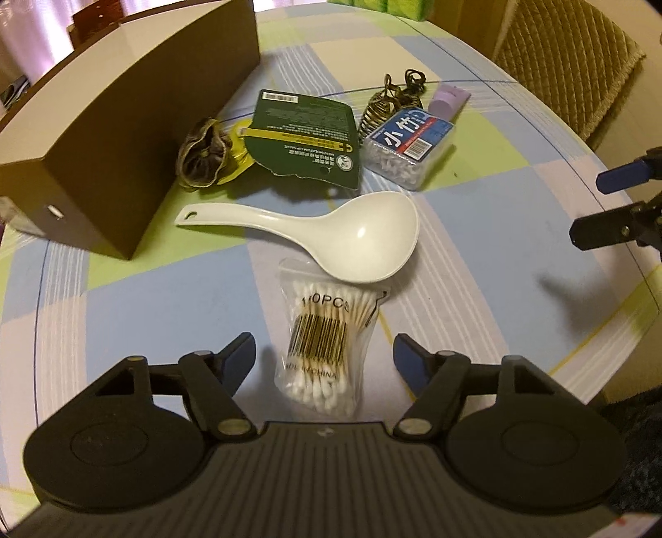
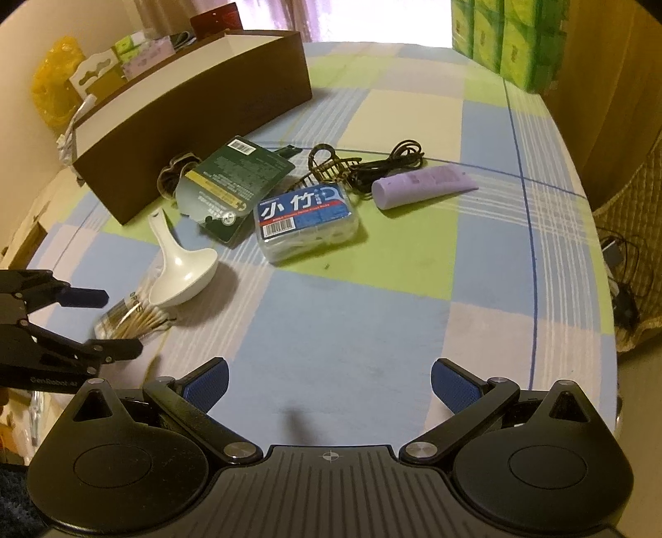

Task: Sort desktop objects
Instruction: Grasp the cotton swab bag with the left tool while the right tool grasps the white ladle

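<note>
A clear bag of cotton swabs (image 1: 325,347) lies on the checked tablecloth, and my left gripper (image 1: 325,360) stands open with a finger on each side of it. A white plastic spoon (image 1: 331,231) rests just beyond, its bowl over the bag's top. Behind lie a green card package (image 1: 302,138), a clear box of floss picks with a blue label (image 1: 407,142), a lilac tube (image 2: 422,184), a brown hair claw (image 2: 327,165) and a scrunchie (image 1: 202,151). My right gripper (image 2: 329,385) hangs open over bare cloth, holding nothing.
A long brown box with a pale inside (image 2: 194,107) stands at the back left of the table. A black cord (image 2: 389,163) lies by the tube. Green packs (image 2: 504,37) stand at the far edge. A wicker chair (image 1: 567,58) is beyond the table's right side.
</note>
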The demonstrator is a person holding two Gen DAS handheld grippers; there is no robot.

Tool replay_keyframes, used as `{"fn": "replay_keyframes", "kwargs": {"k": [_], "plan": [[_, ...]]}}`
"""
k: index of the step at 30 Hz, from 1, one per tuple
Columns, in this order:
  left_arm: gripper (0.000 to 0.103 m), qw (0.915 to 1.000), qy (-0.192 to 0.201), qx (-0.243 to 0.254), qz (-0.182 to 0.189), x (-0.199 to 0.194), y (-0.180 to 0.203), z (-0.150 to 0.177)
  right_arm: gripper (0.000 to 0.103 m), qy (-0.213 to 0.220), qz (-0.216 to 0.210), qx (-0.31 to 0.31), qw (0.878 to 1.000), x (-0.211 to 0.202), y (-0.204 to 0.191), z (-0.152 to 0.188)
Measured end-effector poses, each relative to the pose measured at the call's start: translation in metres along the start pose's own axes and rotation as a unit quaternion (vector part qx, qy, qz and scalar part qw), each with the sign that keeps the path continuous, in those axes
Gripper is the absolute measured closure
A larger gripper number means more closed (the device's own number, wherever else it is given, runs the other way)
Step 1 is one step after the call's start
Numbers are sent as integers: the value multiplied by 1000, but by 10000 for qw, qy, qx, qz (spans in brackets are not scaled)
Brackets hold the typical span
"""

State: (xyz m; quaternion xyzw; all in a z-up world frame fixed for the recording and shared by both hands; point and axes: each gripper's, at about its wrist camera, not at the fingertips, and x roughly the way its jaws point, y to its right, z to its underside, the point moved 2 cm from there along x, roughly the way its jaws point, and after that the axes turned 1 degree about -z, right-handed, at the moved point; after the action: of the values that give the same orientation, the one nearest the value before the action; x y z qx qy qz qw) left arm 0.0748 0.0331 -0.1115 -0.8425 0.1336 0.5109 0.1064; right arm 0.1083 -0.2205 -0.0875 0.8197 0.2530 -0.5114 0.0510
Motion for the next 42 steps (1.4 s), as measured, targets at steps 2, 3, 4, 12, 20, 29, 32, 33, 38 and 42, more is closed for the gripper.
{"fn": "replay_keyframes", "kwargs": {"k": [2,3,4,12,20,29,32,33,38,42], "plan": [[40,10000,-49,54,39,4,-2,-1,2,-9,-1,81,10000,3,0,-2],[41,9999,-76,72,75,7,-3,-2,2,-16,-4,122,9999,4,-1,-3],[44,9999,-106,79,104,9,-4,-3,2,-24,-12,161,9999,6,-1,-4],[68,9988,-117,260,391,12,-9,-3,2,-104,-196,426,9988,18,-11,-15],[81,9991,-182,54,382,3,-22,8,2,-158,-527,686,9961,31,-26,-26],[82,9980,-205,-597,-61,-12,-67,27,12,-148,-1101,1296,9853,55,-40,-31],[82,9964,-148,-812,-166,-16,-85,31,27,-152,-1281,1597,9787,65,-43,-35],[82,9960,-129,-859,-198,-18,-89,31,29,-186,-1311,1726,9760,70,-44,-36],[82,9946,-102,-995,-262,-19,-101,33,58,-313,-1558,2323,9596,91,-45,-38],[82,9942,-107,-1040,-239,-17,-103,35,88,-364,-1675,2869,9425,100,-36,-37]]}}
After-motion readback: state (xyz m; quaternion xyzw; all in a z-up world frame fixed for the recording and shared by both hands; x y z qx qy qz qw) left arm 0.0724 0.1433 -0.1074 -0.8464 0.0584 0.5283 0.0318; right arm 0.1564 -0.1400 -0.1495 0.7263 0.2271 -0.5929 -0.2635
